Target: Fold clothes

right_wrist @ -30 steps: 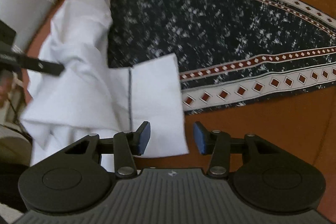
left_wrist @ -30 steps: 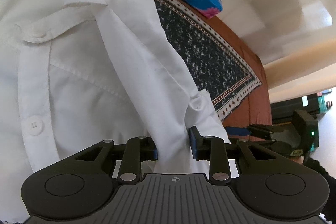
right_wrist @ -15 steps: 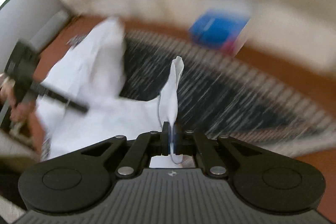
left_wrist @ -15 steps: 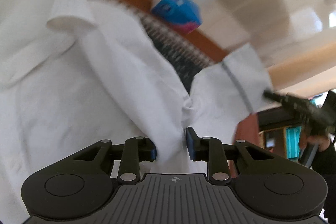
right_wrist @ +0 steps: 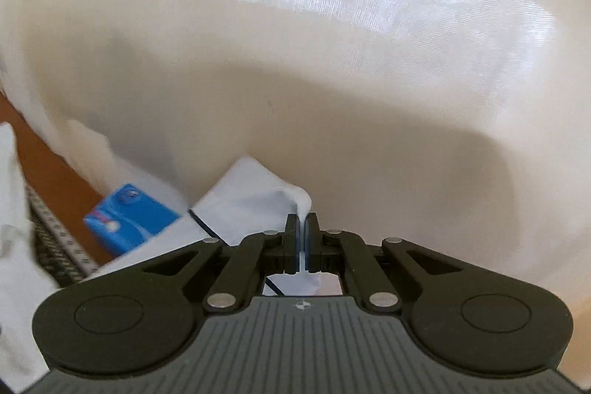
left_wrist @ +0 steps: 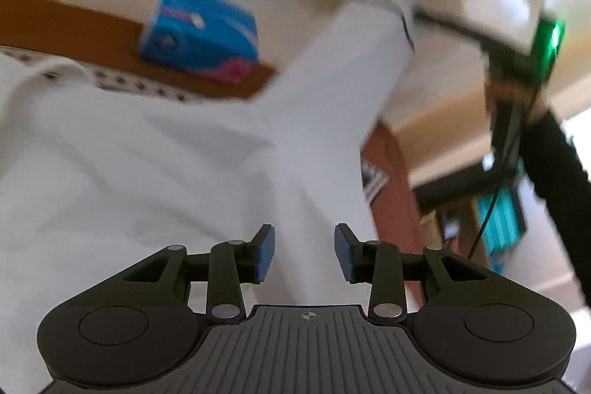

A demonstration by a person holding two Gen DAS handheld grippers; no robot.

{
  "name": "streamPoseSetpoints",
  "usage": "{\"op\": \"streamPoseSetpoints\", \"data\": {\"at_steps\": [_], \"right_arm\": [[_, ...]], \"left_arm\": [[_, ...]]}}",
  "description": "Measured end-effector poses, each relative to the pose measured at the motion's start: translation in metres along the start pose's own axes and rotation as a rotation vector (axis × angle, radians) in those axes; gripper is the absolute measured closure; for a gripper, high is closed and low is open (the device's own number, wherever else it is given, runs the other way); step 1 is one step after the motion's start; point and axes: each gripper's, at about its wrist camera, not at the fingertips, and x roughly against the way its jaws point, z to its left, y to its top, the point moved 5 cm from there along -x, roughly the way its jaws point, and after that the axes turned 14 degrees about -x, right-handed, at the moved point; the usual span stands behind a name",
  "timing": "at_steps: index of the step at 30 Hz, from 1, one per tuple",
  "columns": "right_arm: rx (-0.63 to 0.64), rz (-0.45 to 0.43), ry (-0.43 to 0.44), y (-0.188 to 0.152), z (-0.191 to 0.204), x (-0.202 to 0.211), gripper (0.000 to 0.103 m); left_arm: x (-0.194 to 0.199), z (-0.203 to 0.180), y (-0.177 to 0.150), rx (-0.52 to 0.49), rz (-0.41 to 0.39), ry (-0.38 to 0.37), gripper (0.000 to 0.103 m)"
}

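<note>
cloth sits pinched between the pressed-together pads of my right hand-held gripper (right_wrist: pixel 302 239), the cuff end of the white shirt (left_wrist: pixel 129 165) sleeve (right_wrist: pixel 255 198), its dark edge line running just left of the jaws. my left hand-held gripper (left_wrist: pixel 304 253) is spread, both blue pads apart with shirt fabric lying between and under them, gripping nothing that i can see. beyond it the shirt body lies spread over the patterned cloth (left_wrist: pixel 122 82) on the brown bench (left_wrist: pixel 74 32), while the sleeve rises up and away to the right, off the bench, toward my other gripper. farther back a blue tissue pack (left_wrist: pixel 201 32) stands on the bench edge, near the shirt but apart from it.

to do this well, i judge i should keep the cuff pinch firm, carry the sleeve in an arc across the shirt body, keep it taut enough to lie flat without dragging the body, use the open left one to pin the shoulder line, and steer clear of the tissue pack
</note>
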Motion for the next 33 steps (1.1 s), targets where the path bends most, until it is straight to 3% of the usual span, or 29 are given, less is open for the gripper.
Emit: {"op": "streamPoseSetpoints", "data": {"at_steps": [6,8,9,10,11,12,16,19,25,30,33], "right_arm": [[-0.087,0.039,-0.019,-0.03,-0.003,-0.065,0.097],[-0.12,0.085,-0.038,-0.045,-0.007,-0.081,0.086],[-0.13,0.115,-0.052,-0.052,-0.009,-0.086,0.069],[-0.13,0.131,-0.069,-0.056,-0.012,-0.087,0.06],[-0.121,0.134,-0.079,-0.059,-0.015,-0.082,0.06],[-0.116,0.13,-0.071,-0.06,-0.019,-0.071,0.059],[-0.155,0.115,0.021,-0.075,-0.03,0.007,0.04],[-0.231,0.179,0.137,-0.114,-0.022,0.059,0.038],[-0.436,0.382,0.346,-0.211,0.004,0.14,0.035],[-0.552,0.524,0.399,-0.278,0.019,0.169,0.033],[-0.611,0.546,0.411,-0.3,0.024,0.173,0.033]], "left_arm": [[-0.085,0.006,0.01,0.028,0.108,0.049,0.051],[-0.104,0.012,0.013,0.034,0.134,0.091,0.051],[-0.109,0.014,0.016,0.036,0.144,0.095,0.051],[-0.112,0.015,0.018,0.036,0.151,0.098,0.051],[-0.106,0.015,0.023,0.031,0.134,0.094,0.051],[-0.1,0.014,0.027,0.025,0.118,0.089,0.051],[-0.063,0.017,0.048,0.007,0.008,0.118,0.043],[-0.047,0.029,0.068,0.0,-0.028,0.179,0.042],[-0.057,0.04,0.086,-0.092,0.024,0.197,0.032],[-0.073,0.045,0.088,-0.114,0.066,0.208,0.029],[-0.089,0.043,0.088,-0.133,0.1,0.214,0.029]]}}
